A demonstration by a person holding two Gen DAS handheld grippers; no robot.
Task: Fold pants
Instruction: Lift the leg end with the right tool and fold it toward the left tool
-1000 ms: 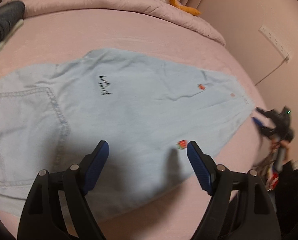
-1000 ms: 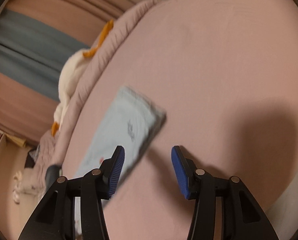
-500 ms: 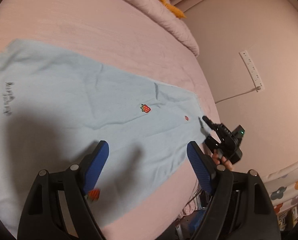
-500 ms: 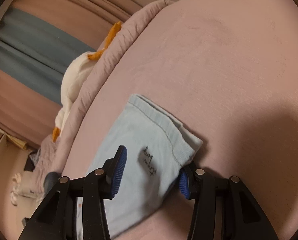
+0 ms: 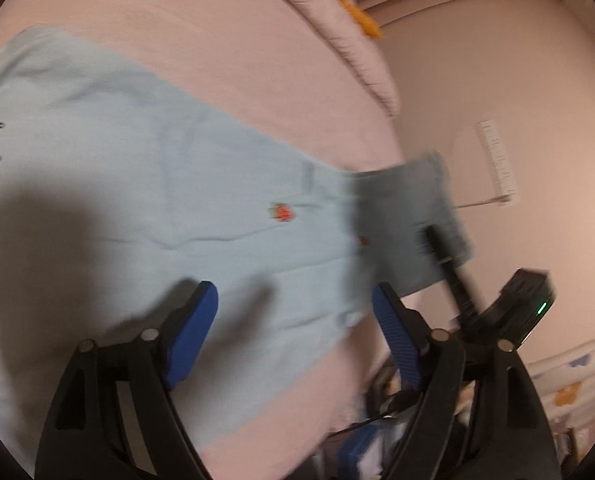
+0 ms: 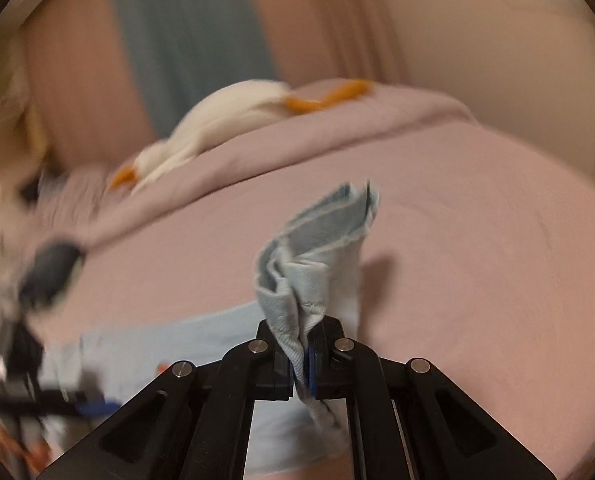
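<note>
In the left wrist view, the left gripper [image 5: 293, 320] hovers above the light blue pants [image 5: 145, 184], and its two blue fingers [image 5: 191, 332] stand wide apart with nothing between them. The pants lie spread flat on the pink bed [image 5: 225, 52]. One leg runs toward the right edge of the bed, and a small red strawberry patch [image 5: 282, 212] shows on the cloth. At that edge the hem end is lifted off the sheet, pinched by the right gripper [image 5: 437, 240], which is blurred. A white power strip [image 5: 497, 160] hangs on the wall beyond the bed.

In the right wrist view, the right gripper [image 6: 303, 364] has its fingers closed tight on a bunched hem of the pants [image 6: 309, 264]. The cloth stands up in folds above the fingers, and the rest of the pants lies on the bed [image 6: 477, 240] below. A white stuffed toy [image 6: 225, 116] with orange parts rests on the rolled blanket [image 6: 337, 136] at the far edge of the bed.
</note>
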